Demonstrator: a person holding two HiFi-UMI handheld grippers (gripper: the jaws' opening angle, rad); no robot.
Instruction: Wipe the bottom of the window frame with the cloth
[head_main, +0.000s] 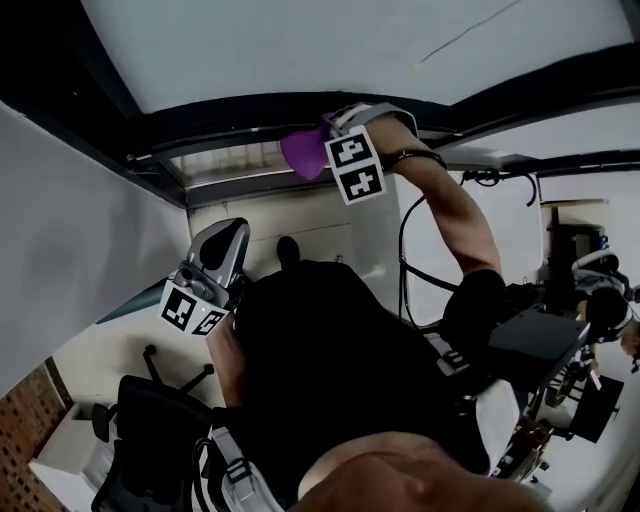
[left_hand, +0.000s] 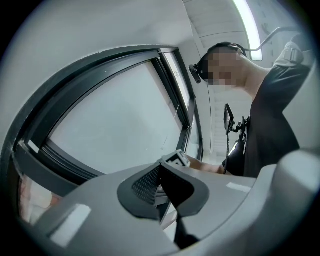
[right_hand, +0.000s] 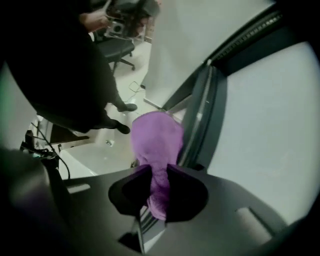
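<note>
The purple cloth is pressed against the dark window frame at the top middle of the head view. My right gripper is shut on it, arm stretched forward. In the right gripper view the cloth bunches out from between the jaws of the right gripper and lies beside the frame's dark rail. My left gripper hangs lower left, away from the frame. Seen from its own camera, the left gripper is shut and holds nothing, with the window frame beyond it.
A white wall panel rises at the left. A black office chair stands lower left and shows again as a chair behind me. A black cable hangs below the sill. Dark equipment crowds the right side.
</note>
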